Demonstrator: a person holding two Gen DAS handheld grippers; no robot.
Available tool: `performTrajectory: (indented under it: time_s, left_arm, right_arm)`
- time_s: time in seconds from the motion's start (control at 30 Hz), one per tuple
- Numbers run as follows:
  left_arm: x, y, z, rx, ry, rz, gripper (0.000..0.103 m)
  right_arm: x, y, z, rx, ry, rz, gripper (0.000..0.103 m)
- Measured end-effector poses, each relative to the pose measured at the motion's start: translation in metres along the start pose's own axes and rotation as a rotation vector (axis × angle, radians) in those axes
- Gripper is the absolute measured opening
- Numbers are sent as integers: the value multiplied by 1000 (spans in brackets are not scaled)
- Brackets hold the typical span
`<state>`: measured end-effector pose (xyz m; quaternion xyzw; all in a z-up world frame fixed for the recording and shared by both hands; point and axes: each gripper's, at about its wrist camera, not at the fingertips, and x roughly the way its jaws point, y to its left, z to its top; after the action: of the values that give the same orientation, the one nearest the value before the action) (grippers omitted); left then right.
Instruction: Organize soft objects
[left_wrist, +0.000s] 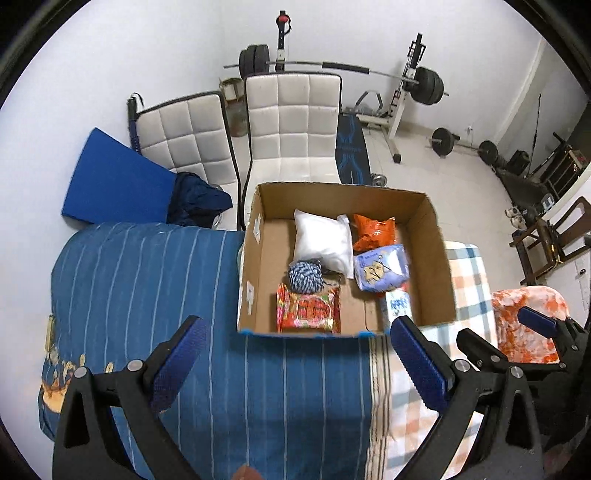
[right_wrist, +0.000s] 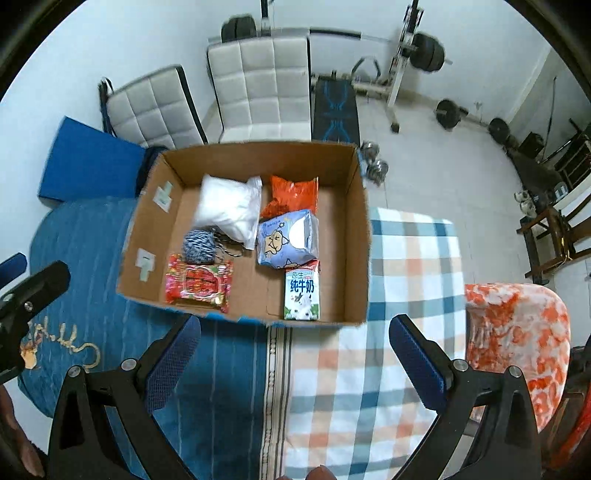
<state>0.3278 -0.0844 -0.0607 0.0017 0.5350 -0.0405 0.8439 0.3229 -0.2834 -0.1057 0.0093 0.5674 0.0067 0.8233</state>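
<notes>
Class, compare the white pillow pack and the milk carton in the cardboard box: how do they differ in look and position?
The white pillow pack is plain, puffy and unprinted; the milk carton is a flat-sided box printed in green and blue. The white pillow pack sits toward the far wall, the milk carton against the near wall. Both lie on the floor of the cardboard box.

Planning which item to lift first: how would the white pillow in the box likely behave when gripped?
The white pillow looks puffy, so it probably compresses and sags. Its shiny wrap may be slippery. Likely light for its bulk in the cardboard box.
</notes>
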Motion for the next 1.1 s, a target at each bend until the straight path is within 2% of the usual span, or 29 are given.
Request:
performTrajectory:
  time_s: [0.23, 0.47, 0.6, 0.8, 0.97, 1.1]
  left_arm:
    - [-73, -1, -37, -5, -68, -6, 103]
    - [-138, 1, -68, -30, -141, -16, 103]
    - [-162, 0, -83, -31, -160, -8, 103]
    - [-178, -6, -102, -26, -153, -10, 103]
    - [-178, -11, -109, -26, -140, -16, 103]
    - [-187, -15, -110, -22, -189, 14, 103]
  right_arm:
    - [-93, 0, -53, 11, -101, 40, 103]
    - [-165, -3, -102, 17, -164, 53, 103]
    - [-184, -5, -125, 33, -151, 75, 103]
    - [-200, 1, -144, -6, -147, 48, 103]
    - [-205, 4, -144, -12, -163, 42, 103]
    - [-219, 0, -135, 3, -217, 20, 103]
